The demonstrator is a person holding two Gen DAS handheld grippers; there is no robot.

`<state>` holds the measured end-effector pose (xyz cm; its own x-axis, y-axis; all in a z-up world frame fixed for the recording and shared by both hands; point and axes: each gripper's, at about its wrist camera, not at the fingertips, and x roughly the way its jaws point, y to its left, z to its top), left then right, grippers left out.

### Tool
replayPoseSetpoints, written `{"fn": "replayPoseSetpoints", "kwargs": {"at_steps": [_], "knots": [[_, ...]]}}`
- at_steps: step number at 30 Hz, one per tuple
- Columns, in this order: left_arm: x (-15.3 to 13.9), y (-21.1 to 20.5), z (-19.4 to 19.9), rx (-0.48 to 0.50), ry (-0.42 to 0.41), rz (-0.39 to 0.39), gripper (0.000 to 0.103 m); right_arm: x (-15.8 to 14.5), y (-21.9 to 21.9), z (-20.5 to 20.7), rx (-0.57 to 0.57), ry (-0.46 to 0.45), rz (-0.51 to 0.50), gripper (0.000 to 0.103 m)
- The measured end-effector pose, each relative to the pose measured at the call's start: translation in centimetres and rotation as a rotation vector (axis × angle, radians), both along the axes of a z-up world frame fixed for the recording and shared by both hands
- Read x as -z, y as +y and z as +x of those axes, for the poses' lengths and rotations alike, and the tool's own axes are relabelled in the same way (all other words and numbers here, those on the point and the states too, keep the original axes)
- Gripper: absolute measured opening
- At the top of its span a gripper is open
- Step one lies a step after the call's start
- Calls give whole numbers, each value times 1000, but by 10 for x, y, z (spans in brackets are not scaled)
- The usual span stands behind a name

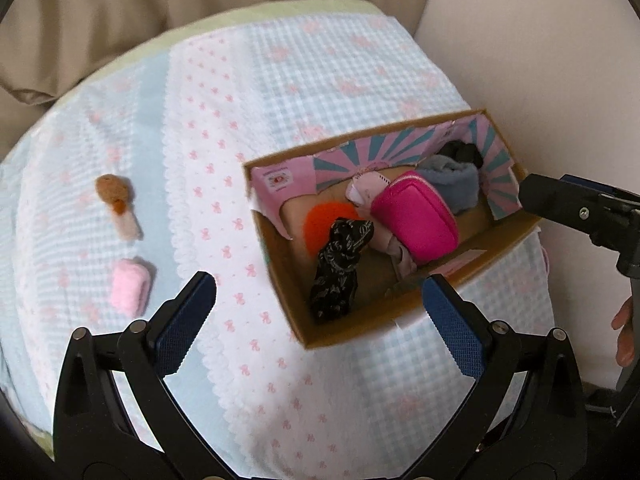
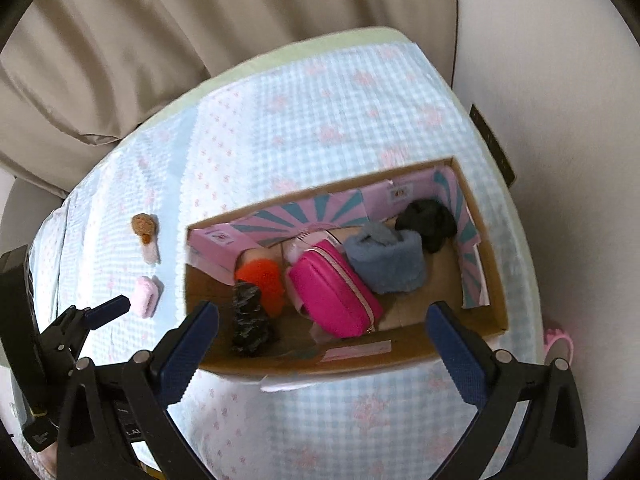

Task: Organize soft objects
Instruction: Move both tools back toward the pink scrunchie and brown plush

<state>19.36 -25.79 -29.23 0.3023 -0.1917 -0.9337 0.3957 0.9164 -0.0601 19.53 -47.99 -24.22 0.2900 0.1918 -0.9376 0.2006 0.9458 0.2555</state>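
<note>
An open cardboard box (image 1: 340, 340) (image 2: 304, 364) sits on the checked cloth. It holds a magenta pouch (image 1: 416, 216) (image 2: 332, 292), a black patterned fabric piece (image 1: 336, 272) (image 2: 250, 320), an orange fuzzy item (image 1: 320, 220) (image 2: 262, 280), a blue-grey fleece (image 1: 456, 184) (image 2: 386, 260) and a black soft item (image 1: 460, 152) (image 2: 428, 220). A pink fluffy case (image 1: 130, 286) (image 2: 145, 296) and a brown-and-pink plush (image 1: 118, 202) (image 2: 147, 236) lie on the cloth left of the box. My left gripper (image 1: 320, 308) is open and empty above the box's near-left corner. My right gripper (image 2: 322, 340) is open and empty over the box's near wall.
The table is covered with a blue-checked and pink-bow cloth (image 1: 248, 80) (image 2: 320, 92). Beige curtains (image 1: 120, 8) (image 2: 160, 40) hang behind. A white wall (image 1: 540, 60) is to the right. A pink object (image 2: 558, 340) shows at the table's right edge.
</note>
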Motion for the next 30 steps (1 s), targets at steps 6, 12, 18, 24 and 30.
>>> {"fn": "replayPoseSetpoints", "kwargs": {"at_steps": [6,12,18,24,30], "knots": [[-47,33,-26,-52,-84,-21,103,-47,19,-16,-23,-72,-18,103],[-93,77,-56,-128,-164,-46,103,-97,44,-34,-56,-159,-50,103],[-141,131,-92,-227,-269,-53,103,-145,75,-57,-75,-252,-100,103],[-168,183,-128,-343,-363,-58,103,-185,109,-89,-91,-373,-145,103],[-166,219,-148,-411,-384,-38,103,-194,136,-95,-146,-416,-119,103]]}}
